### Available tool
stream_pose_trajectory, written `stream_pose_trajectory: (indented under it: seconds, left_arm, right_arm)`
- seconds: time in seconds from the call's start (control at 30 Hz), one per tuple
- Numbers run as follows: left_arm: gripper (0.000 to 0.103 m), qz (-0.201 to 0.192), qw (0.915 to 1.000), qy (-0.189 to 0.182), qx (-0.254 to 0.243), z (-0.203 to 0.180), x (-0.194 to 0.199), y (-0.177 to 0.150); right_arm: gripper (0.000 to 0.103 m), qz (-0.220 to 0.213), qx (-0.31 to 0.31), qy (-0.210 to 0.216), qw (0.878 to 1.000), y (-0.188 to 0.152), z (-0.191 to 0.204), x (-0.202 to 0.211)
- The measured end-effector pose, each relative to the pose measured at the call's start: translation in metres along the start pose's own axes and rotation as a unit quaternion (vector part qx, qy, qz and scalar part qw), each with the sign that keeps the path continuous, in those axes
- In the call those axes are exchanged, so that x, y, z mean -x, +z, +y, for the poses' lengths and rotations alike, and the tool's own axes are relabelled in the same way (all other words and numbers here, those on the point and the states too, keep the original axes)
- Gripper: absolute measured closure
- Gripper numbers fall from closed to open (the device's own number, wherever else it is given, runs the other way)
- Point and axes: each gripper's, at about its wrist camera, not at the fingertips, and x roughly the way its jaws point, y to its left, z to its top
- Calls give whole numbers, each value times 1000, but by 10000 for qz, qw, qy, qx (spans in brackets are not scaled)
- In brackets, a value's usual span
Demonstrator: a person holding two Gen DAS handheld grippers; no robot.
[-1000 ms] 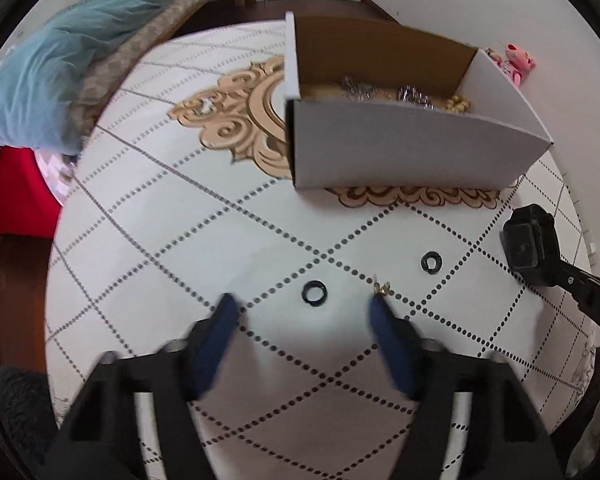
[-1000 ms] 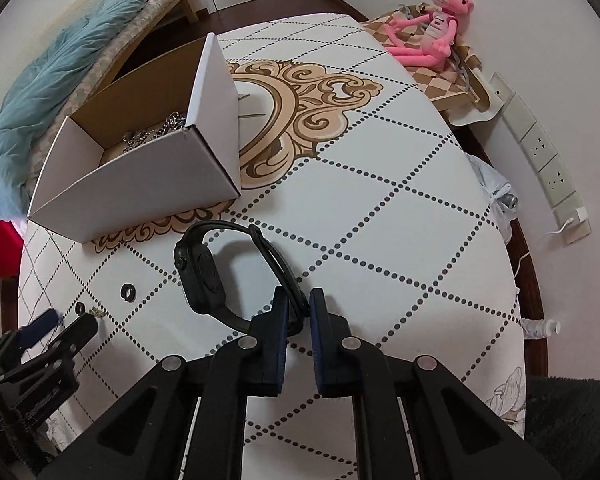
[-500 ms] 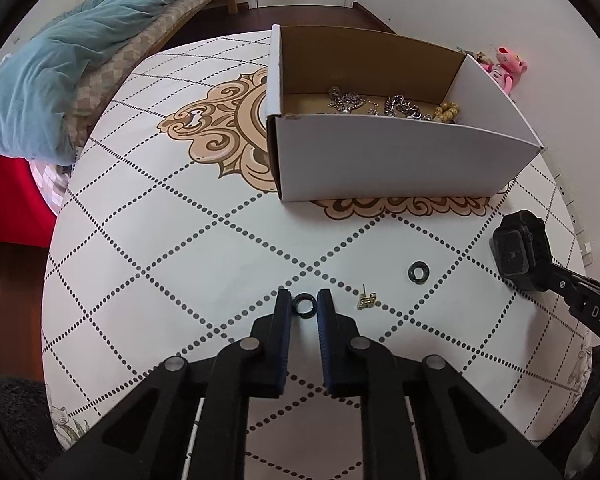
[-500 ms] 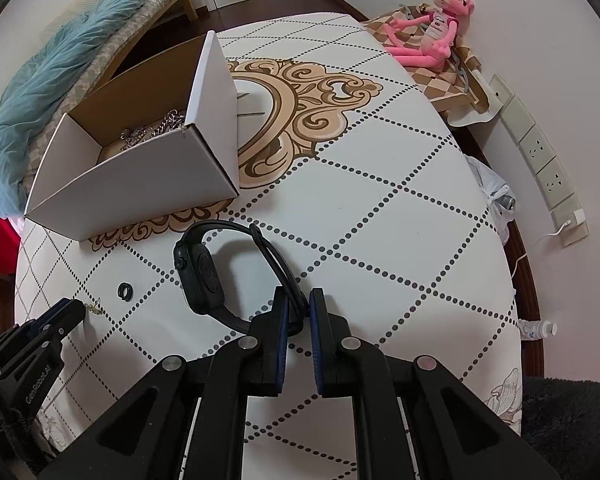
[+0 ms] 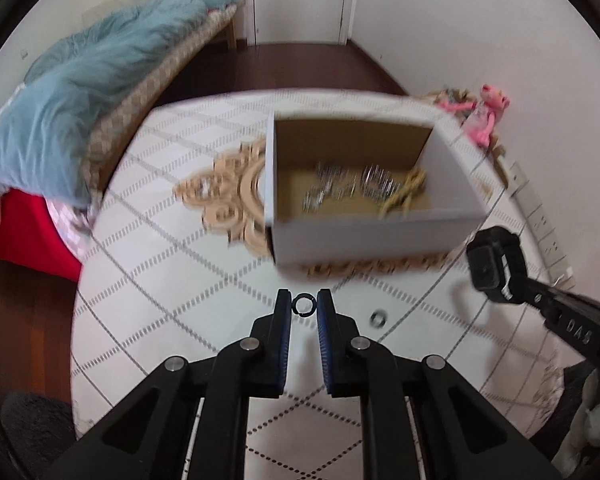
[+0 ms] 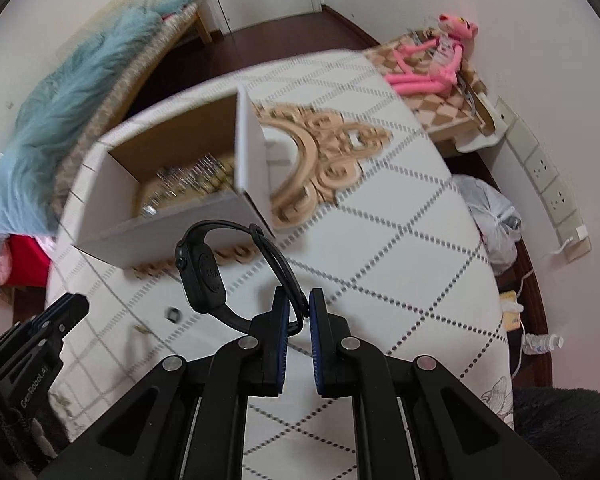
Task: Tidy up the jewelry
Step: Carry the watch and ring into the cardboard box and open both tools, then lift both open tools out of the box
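My left gripper [image 5: 304, 305] is shut on a small black ring [image 5: 303, 304] and holds it above the table, in front of the open white box [image 5: 364, 236]. The box holds silver chains [image 5: 348, 186] and a gold piece [image 5: 406, 192]. My right gripper [image 6: 298, 312] is shut on the strap of a black smartwatch [image 6: 202, 276], lifted near the box [image 6: 168, 232]. A second black ring [image 5: 378, 317] lies on the table; it also shows in the right wrist view [image 6: 173, 314], beside a small gold earring [image 6: 140, 329].
The round table [image 5: 148, 280] has a white cloth with dotted diamonds and a gold ornament [image 5: 232, 196]. A bed with a blue blanket [image 5: 80, 96] is at the left. A pink plush toy [image 6: 436, 60] sits on a stand at the right, near wall sockets [image 6: 548, 176].
My left gripper closed on the black ring and lifted it toward the box. My right gripper raised the watch off the table toward the box.
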Motion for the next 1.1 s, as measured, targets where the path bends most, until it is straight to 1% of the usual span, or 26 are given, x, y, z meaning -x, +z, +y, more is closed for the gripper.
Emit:
stream_pose_trajectory:
  seconds: [0.07, 0.17, 0.27, 0.33, 0.47, 0.6, 0.7, 0.73, 0.77, 0.8, 0.83, 0.87, 0.9, 0.93, 0.97, 1.0, 1.07, 1.1]
  left_arm:
    - [93, -163, 9998, -74, 4, -2, 11, 14]
    - [93, -290, 9993, -228, 25, -2, 18, 37]
    - [93, -333, 9988, -357, 62, 0, 16, 58]
    - [93, -274, 9986, -449, 100, 1, 12, 69]
    - [93, -130, 9982, -569, 124, 3, -3, 90]
    - [93, 133, 9973, -722, 96, 5, -22, 107]
    - [91, 307, 9971, -691, 112, 4, -31, 116]
    - [91, 422, 9962, -742, 164, 5, -35, 120]
    - [89, 483, 9957, -768, 203, 5, -37, 122]
    - [88, 548, 9953, -763, 247, 6, -39, 124]
    - [87, 568, 9955, -709, 276, 8, -40, 126]
    - [85, 549, 9960, -649, 288, 9, -39, 127]
    - [75, 536, 9964, -582, 292, 10, -37, 127]
    - [57, 496, 9970, -521, 301, 12, -35, 127]
    - [47, 444, 9974, -457, 329, 15, -32, 126]
    - [31, 408, 9978, -385, 362, 18, -30, 126]
    - [30, 341, 9980, -305, 429, 24, -26, 124]
    - [30, 346, 9982, -224, 430, 26, -25, 122]
  right_arm:
    - [93, -139, 31, 103, 9998, 7, 6, 13]
    - [93, -298, 76, 270, 9992, 21, 15, 28]
    - [93, -421, 165, 355, 9983, 39, 26, 35]
    - [93, -429, 215, 381, 9981, 55, 33, 31]
    - [93, -274, 322, 358, 9985, 79, 40, 12]
    - [93, -38, 406, 293, 9987, 97, 43, -13]
    - [92, 161, 577, 246, 9979, 109, 51, -32]
    - [90, 311, 563, 252, 9976, 114, 52, -40]
    - [89, 314, 563, 305, 9975, 118, 52, -42]
    - [84, 361, 593, 317, 9971, 121, 54, -44]
    - [73, 427, 584, 339, 9968, 125, 54, -44]
    - [65, 456, 531, 394, 9968, 126, 53, -43]
    - [53, 448, 495, 455, 9967, 128, 52, -41]
    - [50, 398, 511, 453, 9969, 128, 52, -38]
    - [50, 370, 532, 421, 9970, 127, 52, -35]
    - [50, 360, 563, 392, 9970, 126, 53, -33]
    - [49, 371, 595, 304, 9971, 124, 52, -31]
    - [46, 382, 607, 263, 9971, 122, 51, -30]
